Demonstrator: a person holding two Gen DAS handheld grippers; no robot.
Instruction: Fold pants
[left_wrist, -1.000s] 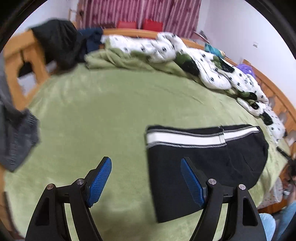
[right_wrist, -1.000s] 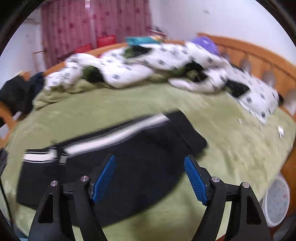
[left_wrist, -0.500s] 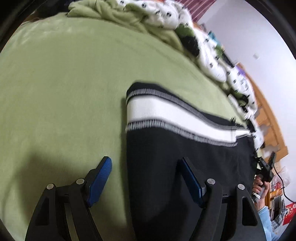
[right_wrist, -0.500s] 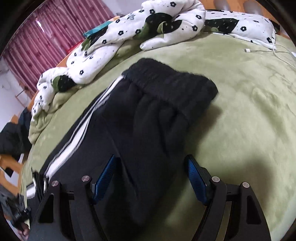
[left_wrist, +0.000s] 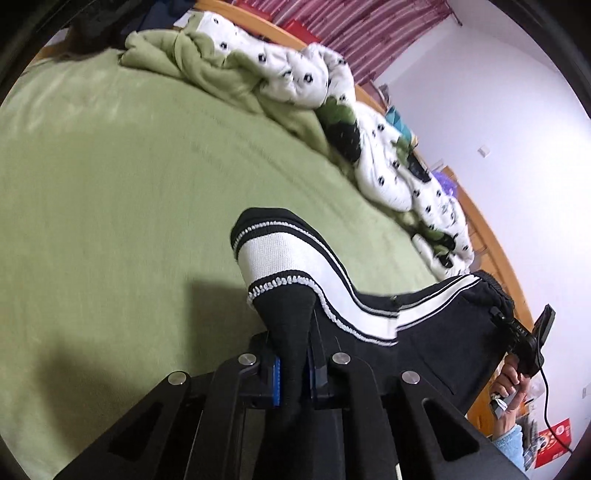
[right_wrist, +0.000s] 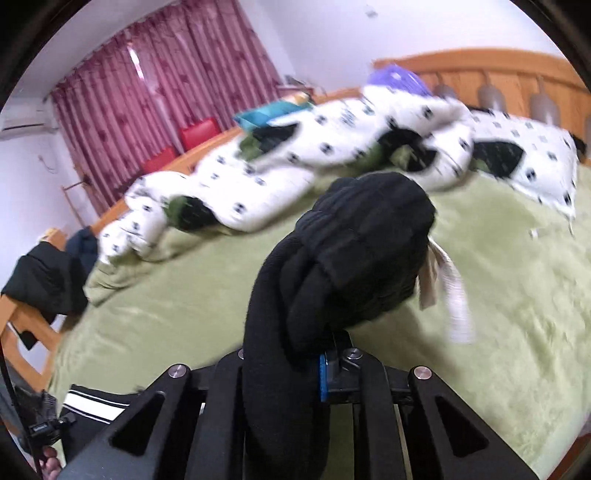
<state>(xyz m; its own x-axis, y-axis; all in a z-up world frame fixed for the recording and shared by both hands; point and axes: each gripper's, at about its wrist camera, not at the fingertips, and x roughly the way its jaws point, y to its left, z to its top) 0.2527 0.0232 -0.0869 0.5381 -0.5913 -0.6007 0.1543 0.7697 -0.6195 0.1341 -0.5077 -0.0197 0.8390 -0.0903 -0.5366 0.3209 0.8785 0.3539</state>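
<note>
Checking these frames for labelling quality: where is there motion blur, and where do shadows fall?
Right wrist view: quilt and white tag smeared by motion, pants fairly sharp. Left wrist view: mostly sharp, green blanket slightly streaked, dark shadow beside the left gripper.

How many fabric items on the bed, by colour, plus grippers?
Black with white stripe: 1, the pants, clamped by the left gripper and the right gripper
White with black print: 1, the quilt
Green: 1, the bed cover
Grippers: 2
Total: 5
</note>
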